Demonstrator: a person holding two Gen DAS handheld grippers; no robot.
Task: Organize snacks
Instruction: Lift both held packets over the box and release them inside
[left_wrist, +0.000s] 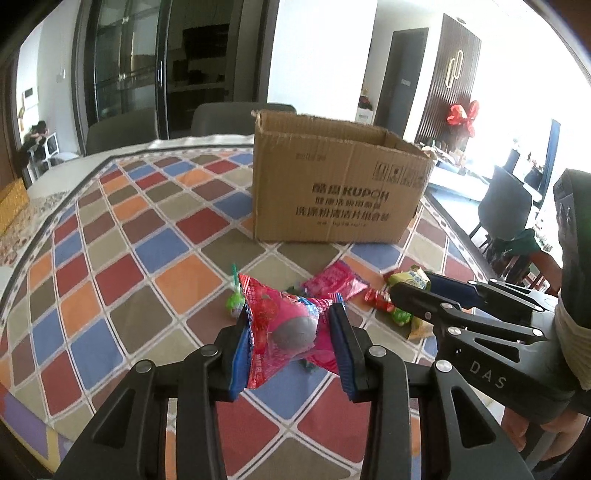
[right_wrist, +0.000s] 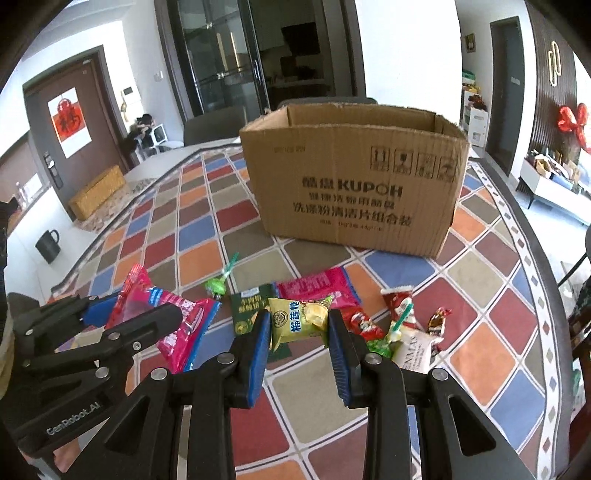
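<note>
The left gripper is clamped on a pink snack packet, lifted clear of the checkered tablecloth. Beside it, the right gripper pinches a yellow-green packet between its blue pads. Ahead of both stands an open cardboard box printed "KUPOH". More sweets lie just past the fingers, among them a green lollipop and a white bag reading "ENMAS". The left tool's arm is marked "GenRobot.AI", the right's "DAS".
</note>
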